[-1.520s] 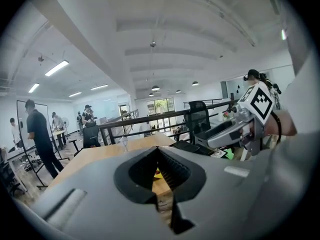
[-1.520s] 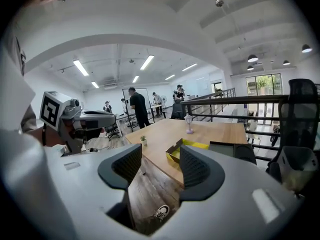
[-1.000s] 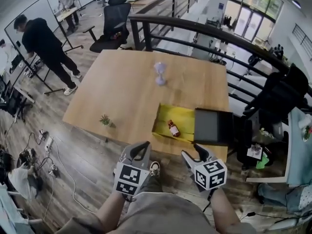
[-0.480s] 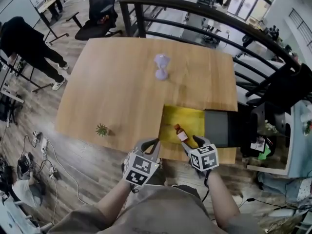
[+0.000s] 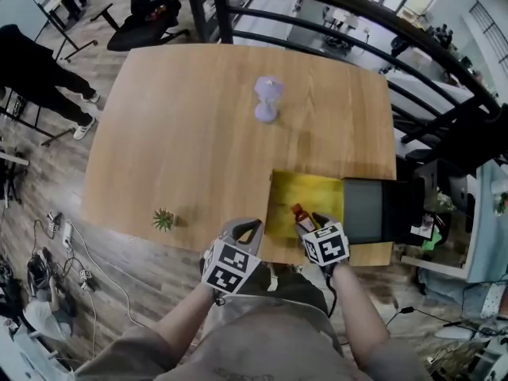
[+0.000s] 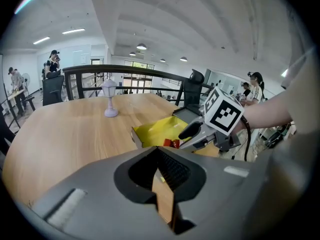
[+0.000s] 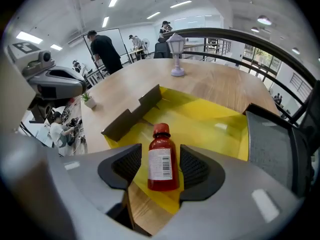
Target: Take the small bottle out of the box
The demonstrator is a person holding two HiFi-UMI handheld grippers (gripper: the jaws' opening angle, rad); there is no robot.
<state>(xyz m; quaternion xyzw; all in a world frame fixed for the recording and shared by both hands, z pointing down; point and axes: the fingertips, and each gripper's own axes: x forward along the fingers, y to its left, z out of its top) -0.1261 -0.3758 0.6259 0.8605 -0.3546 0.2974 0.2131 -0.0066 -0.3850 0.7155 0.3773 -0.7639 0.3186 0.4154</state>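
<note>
Wooden table (image 5: 198, 133) with yellow box (image 5: 317, 190) at its near right edge. Reaching step: right gripper (image 5: 311, 223), jaws spread, straddles the small bottle (image 7: 161, 166) in the box's near part; next, squeeze and lift. Left gripper (image 5: 244, 230), pressed together and empty, waits just left

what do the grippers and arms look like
The grey plastic left gripper and right gripper have black ribbed fingers and each carries a white cube with black square markers. A black cable trails from the right one. Sleeves are greyish beige.
</note>
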